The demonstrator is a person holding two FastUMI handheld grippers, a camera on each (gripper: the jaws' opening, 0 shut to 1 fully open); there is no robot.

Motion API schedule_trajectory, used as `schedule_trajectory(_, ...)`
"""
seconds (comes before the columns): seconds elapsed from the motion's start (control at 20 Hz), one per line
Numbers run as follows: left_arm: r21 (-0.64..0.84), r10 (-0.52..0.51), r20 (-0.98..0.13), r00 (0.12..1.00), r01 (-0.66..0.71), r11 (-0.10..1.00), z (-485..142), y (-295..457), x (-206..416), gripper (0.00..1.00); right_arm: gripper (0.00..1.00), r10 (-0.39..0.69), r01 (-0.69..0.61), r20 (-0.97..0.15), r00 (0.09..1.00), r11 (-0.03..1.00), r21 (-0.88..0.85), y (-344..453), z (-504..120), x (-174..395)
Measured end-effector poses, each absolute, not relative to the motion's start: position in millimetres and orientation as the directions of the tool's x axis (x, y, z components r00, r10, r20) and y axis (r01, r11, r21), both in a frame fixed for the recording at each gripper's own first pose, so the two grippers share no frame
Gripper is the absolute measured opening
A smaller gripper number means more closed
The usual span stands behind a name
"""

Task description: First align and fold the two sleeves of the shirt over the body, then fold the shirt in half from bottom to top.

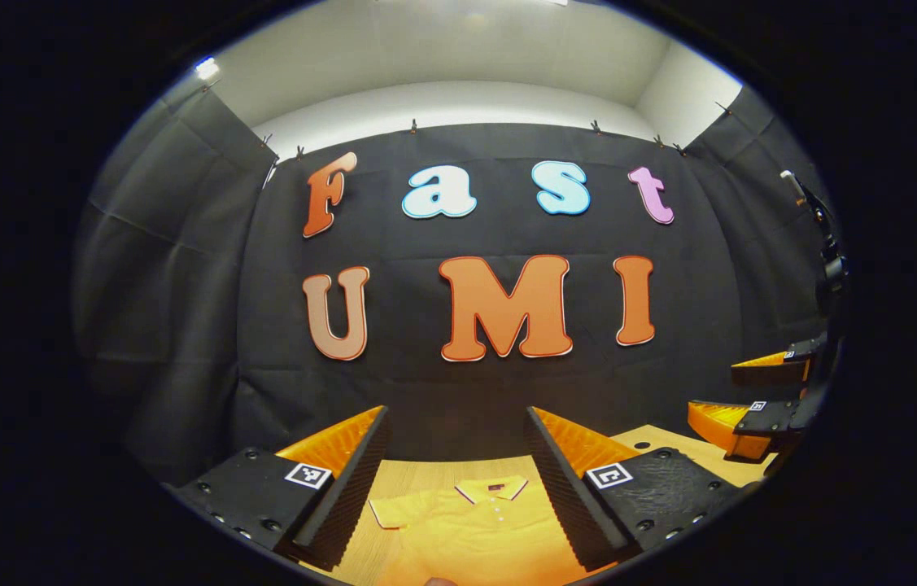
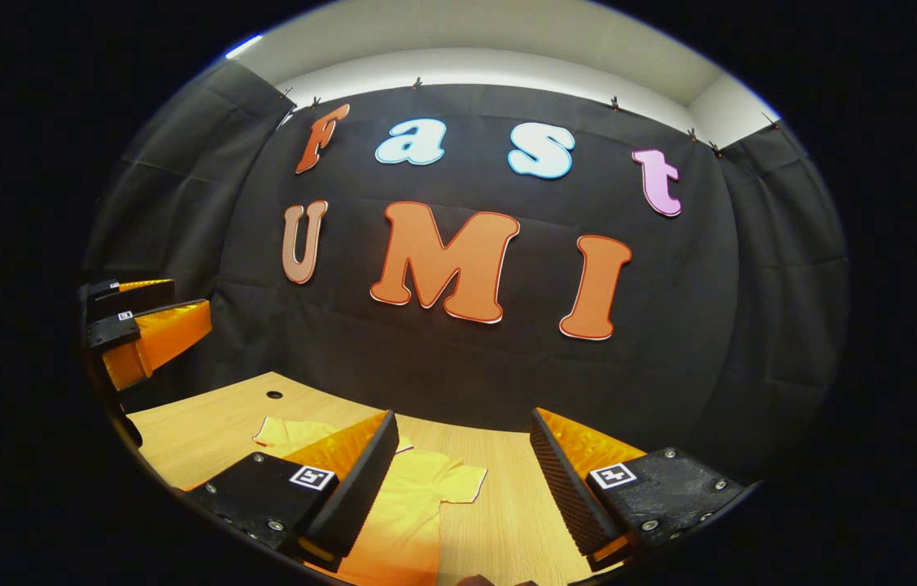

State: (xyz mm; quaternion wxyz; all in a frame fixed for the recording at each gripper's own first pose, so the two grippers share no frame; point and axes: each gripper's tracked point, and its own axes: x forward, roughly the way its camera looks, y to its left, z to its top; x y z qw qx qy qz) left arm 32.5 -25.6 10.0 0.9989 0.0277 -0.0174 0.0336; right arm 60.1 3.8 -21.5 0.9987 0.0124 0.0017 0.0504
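Shirt point(image 1: 474, 529) first: it's lying flat on the wooden table point(image 1: 417, 472) at the bottom centre of the left gripper view, collar pointing toward the booth wall, buttons running down the middle, and one short sleeve point(image 1: 389, 513) is spreading out toward the lower left. You're holding the left gripper point(image 1: 458, 480) above it with the jaws standing wide apart, nothing between them, the collar peeking through the gap. In the right gripper view the same shirt point(image 2: 417, 505) is sitting at the bottom centre, and its other sleeve point(image 2: 458, 482) is lying out flat on the table point(image 2: 206, 431), just right of your near finger. The right gripper point(image 2: 462, 480) is hovering wide open too, gripping nothing, and I'm judging it to be clear of the cloth. You're also catching the other gripper at the edges: the right gripper point(image 1: 759, 399) is showing at the right rim of the left gripper view, and the left gripper point(image 2: 145, 325) at the left rim of the right gripper view. So by my reading, nothing is done yet: both sleeves are looking unfolded, out to the sides and not over the body, and the hem is out of sight below the frame, so I can't tell its state. You're looking at the whole job ahead, I'd say: two sleeve folds, then the bottom-to-top fold.
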Motion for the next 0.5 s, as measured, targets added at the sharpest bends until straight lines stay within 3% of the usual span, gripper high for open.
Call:
schedule_trajectory(0.25, 0.064, 0.124, -0.009, 0.992, -0.123, 0.990, -12, -29, 41, 0.98, 0.98, 0.127, -0.126, -0.019, 0.992, 0.991, 0.039, -3, -37, 84)
schedule_trajectory(0.5, 0.109, 0.073, 0.007, 0.997, -0.074, 0.991, -5, -23, 63, 0.98, 0.98, 0.056, -0.053, -0.085, 0.995, 0.998, 0.039, -11, -62, 100)
